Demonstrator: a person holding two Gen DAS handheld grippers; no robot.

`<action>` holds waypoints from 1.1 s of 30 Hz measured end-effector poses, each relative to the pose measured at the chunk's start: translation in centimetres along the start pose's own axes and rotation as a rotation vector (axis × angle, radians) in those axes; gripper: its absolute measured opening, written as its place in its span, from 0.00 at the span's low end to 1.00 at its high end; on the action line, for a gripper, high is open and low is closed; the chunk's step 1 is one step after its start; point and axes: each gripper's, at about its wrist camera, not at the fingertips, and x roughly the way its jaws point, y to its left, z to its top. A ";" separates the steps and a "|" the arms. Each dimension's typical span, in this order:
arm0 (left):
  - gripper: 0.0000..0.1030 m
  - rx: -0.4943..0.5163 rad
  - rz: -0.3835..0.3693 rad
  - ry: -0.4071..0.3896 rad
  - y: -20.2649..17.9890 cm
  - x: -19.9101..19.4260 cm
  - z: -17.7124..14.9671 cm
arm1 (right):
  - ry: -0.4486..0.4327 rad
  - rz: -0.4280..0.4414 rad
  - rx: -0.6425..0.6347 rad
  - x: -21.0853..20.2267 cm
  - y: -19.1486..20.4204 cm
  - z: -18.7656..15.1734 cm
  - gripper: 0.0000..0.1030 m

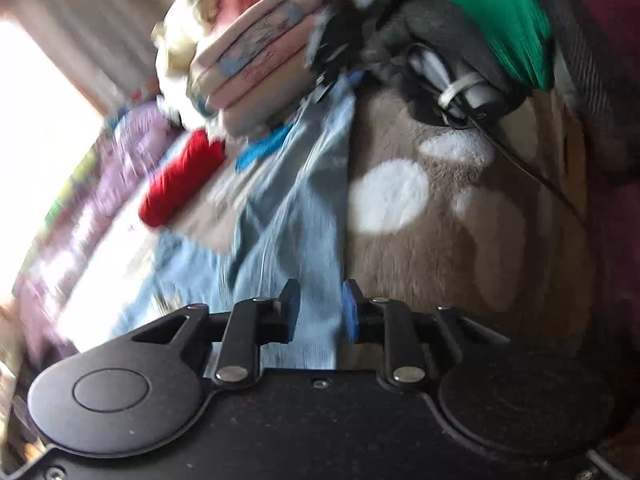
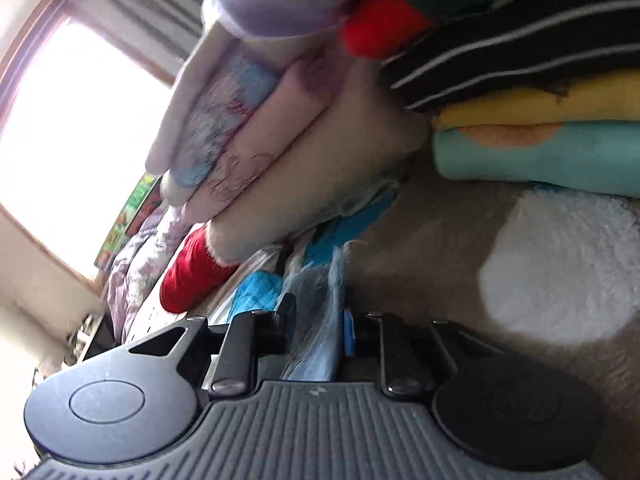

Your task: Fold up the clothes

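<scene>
A light blue garment (image 1: pixel 288 216) lies stretched over the brown blanket with white spots (image 1: pixel 440 240). My left gripper (image 1: pixel 320 308) hovers low over its near end, jaws a little apart, the cloth showing in the gap without being pinched. In the right wrist view the same blue garment (image 2: pixel 320 320) bunches up between the fingers of my right gripper (image 2: pixel 318 328), with a frayed edge standing above them. These jaws also stand slightly apart, and the pads do not clearly press the cloth. The views are motion-blurred.
A stack of folded clothes (image 2: pixel 540 152), turquoise, yellow and black-striped, sits at the right. A pale folded bundle (image 2: pixel 280 152) and a red roll (image 2: pixel 192 276) lie ahead. A green cloth (image 1: pixel 508 28) and a black cable (image 1: pixel 520 164) lie far right. A bright window (image 2: pixel 80 140) is at the left.
</scene>
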 end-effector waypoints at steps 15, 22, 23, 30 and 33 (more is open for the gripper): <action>0.01 -0.006 -0.025 0.040 -0.7 3.3 3.9 | -0.013 0.064 0.012 -1.0 -1.1 0.9 0.04; 0.06 -0.174 -0.173 0.020 2.0 2.6 3.2 | 0.013 0.002 0.016 -1.2 -1.7 0.6 0.05; 0.07 -0.228 -0.187 -0.001 2.9 2.0 3.3 | 0.005 0.000 0.023 -1.4 -1.8 0.7 0.06; 0.07 -0.386 -0.137 0.067 5.8 6.5 3.2 | -0.012 -0.009 0.035 -1.8 -2.2 0.4 0.07; 0.09 -0.374 -0.174 0.086 6.5 7.4 4.0 | -0.011 -0.014 0.031 -2.0 -2.2 0.3 0.07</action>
